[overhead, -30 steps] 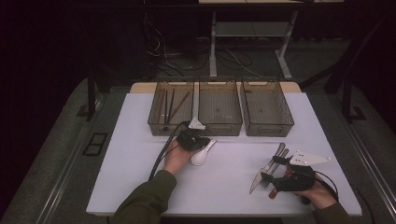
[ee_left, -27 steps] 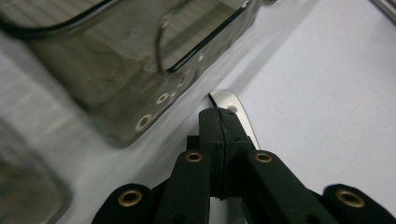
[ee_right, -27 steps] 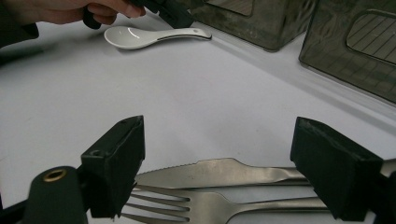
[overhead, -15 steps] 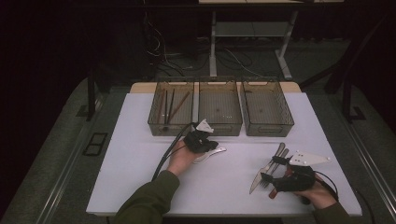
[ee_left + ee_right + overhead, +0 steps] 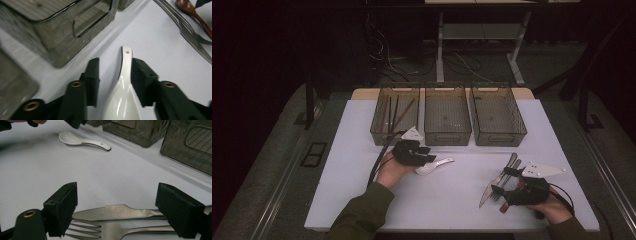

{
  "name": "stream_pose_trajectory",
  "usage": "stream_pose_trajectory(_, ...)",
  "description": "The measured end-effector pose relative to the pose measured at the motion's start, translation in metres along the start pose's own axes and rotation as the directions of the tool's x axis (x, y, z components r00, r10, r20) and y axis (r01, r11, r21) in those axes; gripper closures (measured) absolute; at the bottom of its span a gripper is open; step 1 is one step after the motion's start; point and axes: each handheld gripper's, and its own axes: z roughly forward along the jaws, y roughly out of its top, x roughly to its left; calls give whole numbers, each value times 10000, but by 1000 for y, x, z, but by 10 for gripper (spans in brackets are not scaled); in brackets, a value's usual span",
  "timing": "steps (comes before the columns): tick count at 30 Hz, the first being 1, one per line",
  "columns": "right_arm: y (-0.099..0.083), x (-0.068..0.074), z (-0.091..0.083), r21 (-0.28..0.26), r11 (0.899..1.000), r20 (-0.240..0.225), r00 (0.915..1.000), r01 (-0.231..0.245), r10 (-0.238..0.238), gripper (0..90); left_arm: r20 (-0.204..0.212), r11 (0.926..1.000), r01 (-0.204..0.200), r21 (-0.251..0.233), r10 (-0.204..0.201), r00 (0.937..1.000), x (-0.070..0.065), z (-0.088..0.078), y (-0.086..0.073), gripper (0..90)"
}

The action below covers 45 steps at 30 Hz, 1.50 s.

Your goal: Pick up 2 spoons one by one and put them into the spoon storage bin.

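The bench (image 5: 362, 190) carried three clear bins (image 5: 447, 116), with sticks in the left one. The white spoon (image 5: 122, 85) lay flat on the bench between the half-parted jaws of the left tool (image 5: 424, 156), which had just been opening, so nothing was gripped. Closing off-centre would likely skid the glossy spoon away. The right tool (image 5: 116, 212) gaped wide over the knife (image 5: 117, 212) and fork (image 5: 110, 230); closing there might catch both.

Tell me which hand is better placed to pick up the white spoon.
Left. The left gripper has just been opening, and the white spoon lies between its jaws. The right gripper sits open over the fork and knife.
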Motion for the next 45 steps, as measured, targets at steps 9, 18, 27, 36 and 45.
stream_pose_trajectory(9,0,0,1,25,10000,24,10000,-43,43,176,-110,9999,108,90,-107,9999,-4,-16,-23,409)
stream_pose_trajectory(18,0,0,0,29,10000,-5,10000,-44,44,176,-289,9988,214,434,-202,9994,-2,-7,-27,407)
stream_pose_trajectory(27,0,1,1,61,10000,-31,10000,-10,10,176,-438,9958,-31,913,71,9990,-2,-2,-30,421)
stream_pose_trajectory(36,0,1,1,50,10000,-39,10000,-15,15,176,-282,9906,-526,1259,566,9980,-9,2,-30,486)
stream_pose_trajectory(45,0,1,1,63,10000,-46,10000,41,-40,176,66,9889,-611,1356,608,9981,-13,1,-29,627)
